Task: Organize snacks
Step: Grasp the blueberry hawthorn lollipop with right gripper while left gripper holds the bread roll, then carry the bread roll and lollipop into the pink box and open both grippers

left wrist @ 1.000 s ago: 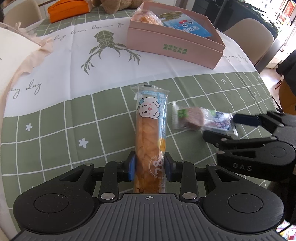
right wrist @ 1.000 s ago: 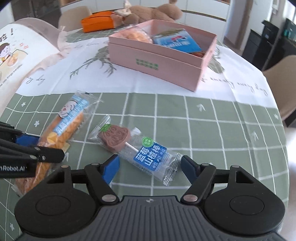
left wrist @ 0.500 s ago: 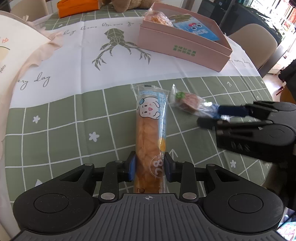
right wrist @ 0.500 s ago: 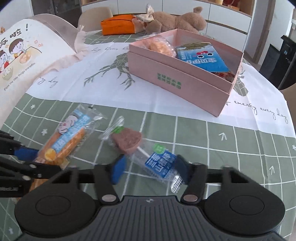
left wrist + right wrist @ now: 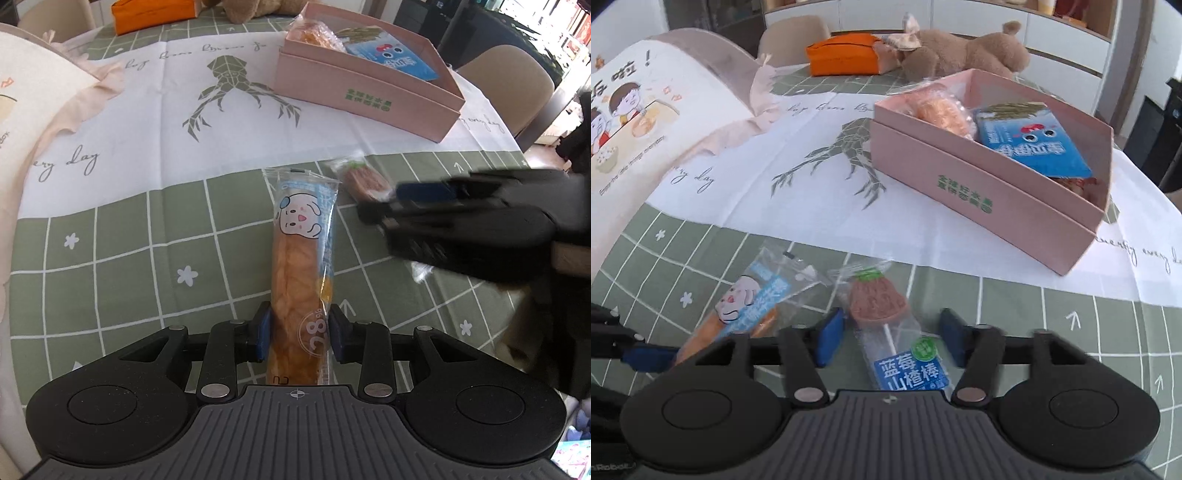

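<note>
Table: green grid cloth (image 5: 110, 266) with a white runner across the middle; a plush toy (image 5: 964, 51) and an orange pouch (image 5: 846, 55) lie at the far edge.
Box: pink box (image 5: 979, 192) at 1 o'clock in both wrist views, open, already holding a bun pack and a blue pack.
Left gripper (image 5: 298, 328): jaws closed on the near end of the bread stick (image 5: 301, 266); both blue pads touch the wrapper. Its jaws have just eased open a little, yet the pack sits between them. The stick points to 12 o'clock, its far end resting on the cloth.
Right gripper (image 5: 890, 339): jaws have just been closing around the lollipop pack (image 5: 882, 314). A gap shows on each side, so the pads do not press yet. The candy head sits at 12 o'clock, the blue label nearest the camera.
Next, judged: finish closing on the lollipop's stick part, not on loose film, which could slip.
Lift: raise both packs clear of the cloth before swinging toward 1 o'clock.
Risk: the two grippers are near each other; move one first. The long stick may droop, so carry it high over the box wall.
</note>
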`<action>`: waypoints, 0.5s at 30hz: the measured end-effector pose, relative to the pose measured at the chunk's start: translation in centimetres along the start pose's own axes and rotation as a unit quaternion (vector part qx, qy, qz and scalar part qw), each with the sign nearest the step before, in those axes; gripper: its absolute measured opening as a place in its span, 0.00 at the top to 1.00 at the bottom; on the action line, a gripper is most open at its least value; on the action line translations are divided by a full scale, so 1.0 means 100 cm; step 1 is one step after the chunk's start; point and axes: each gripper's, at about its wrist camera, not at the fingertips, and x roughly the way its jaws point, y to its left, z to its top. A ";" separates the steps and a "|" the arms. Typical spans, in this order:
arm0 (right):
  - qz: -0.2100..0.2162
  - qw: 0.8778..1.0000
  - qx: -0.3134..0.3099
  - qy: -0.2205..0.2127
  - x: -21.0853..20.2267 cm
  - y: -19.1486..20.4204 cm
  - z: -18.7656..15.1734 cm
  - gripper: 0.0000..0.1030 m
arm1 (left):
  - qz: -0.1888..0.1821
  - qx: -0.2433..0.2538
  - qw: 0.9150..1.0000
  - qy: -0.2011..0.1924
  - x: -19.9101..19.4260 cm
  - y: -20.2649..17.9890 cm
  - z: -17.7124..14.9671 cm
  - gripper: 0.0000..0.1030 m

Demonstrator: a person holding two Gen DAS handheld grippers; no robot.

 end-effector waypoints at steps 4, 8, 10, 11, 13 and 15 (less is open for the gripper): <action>0.008 1.000 0.027 0.013 -0.017 -0.010 -0.015 0.65 | -0.002 0.002 1.000 0.002 0.004 -0.002 0.007 0.63; 0.008 0.996 0.082 0.014 -0.042 -0.034 -0.024 0.65 | -0.018 0.015 1.000 -0.003 0.007 -0.002 0.015 0.68; 0.003 0.995 0.098 0.004 -0.059 -0.045 -0.021 0.65 | -0.056 0.000 0.998 -0.016 0.001 -0.001 0.028 0.69; -0.002 0.994 0.105 -0.005 -0.069 -0.051 -0.019 0.65 | -0.070 -0.003 0.997 -0.030 -0.005 -0.002 0.039 0.69; -0.008 0.993 0.118 -0.027 -0.090 -0.063 -0.013 0.65 | -0.089 0.004 0.994 -0.067 -0.022 -0.010 0.071 0.69; -0.015 0.991 0.128 -0.046 -0.107 -0.074 -0.006 0.65 | -0.118 0.000 0.988 -0.102 -0.039 -0.017 0.110 0.69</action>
